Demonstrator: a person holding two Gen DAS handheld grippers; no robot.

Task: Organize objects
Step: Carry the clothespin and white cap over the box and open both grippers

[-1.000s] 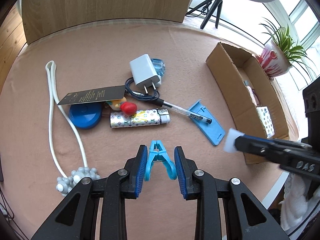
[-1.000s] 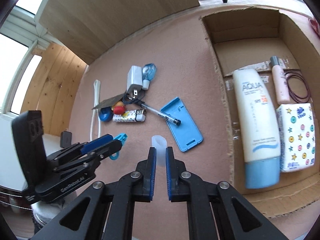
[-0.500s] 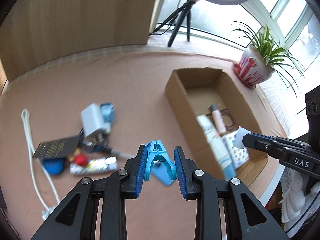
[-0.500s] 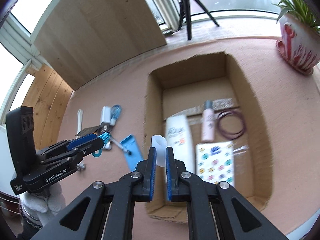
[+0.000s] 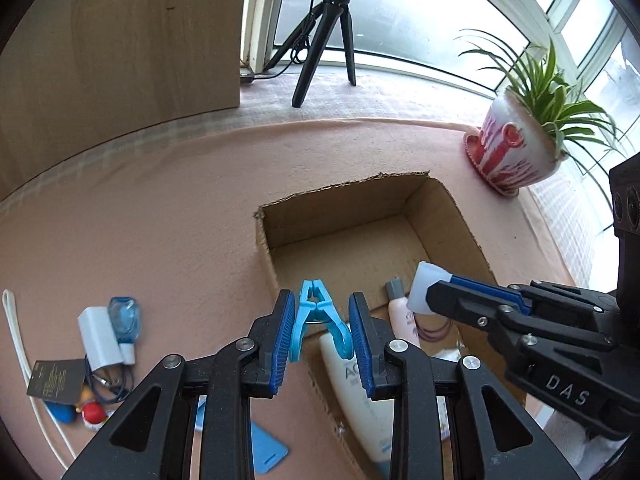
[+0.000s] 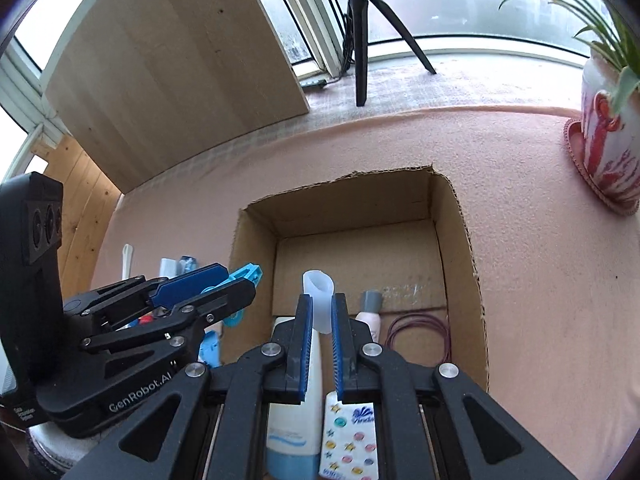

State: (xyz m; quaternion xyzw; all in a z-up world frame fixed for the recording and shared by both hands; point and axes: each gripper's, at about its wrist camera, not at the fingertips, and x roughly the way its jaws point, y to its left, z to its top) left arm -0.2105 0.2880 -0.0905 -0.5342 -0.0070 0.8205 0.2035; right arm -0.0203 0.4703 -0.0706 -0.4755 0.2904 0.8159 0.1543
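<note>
My left gripper [image 5: 319,320] is shut on a light blue clothes peg [image 5: 316,322], held over the near left wall of the open cardboard box [image 5: 452,208]. My right gripper [image 6: 320,314] is shut on a small translucent white cap [image 6: 319,292] and hangs above the box [image 6: 460,216] interior. Inside the box lie a white sunscreen tube [image 6: 294,420], a tissue pack with coloured stars [image 6: 352,440], a small pink bottle with a grey cap [image 6: 370,310] and a purple hair tie [image 6: 420,338]. Each gripper also shows in the other's view: the right one [image 5: 424,294], the left one [image 6: 244,280].
Left of the box on the pink cloth lie a white charger [image 5: 98,334], a small blue bottle [image 5: 125,316], a black card [image 5: 56,378], a white cord [image 5: 18,340] and a blue flat case [image 5: 268,448]. A potted plant [image 5: 516,148] stands at the right, a tripod [image 5: 324,36] behind.
Both grippers have swung from the clutter on the cloth over to the box, carrying the peg and the cap. The box now fills the middle of both views.
</note>
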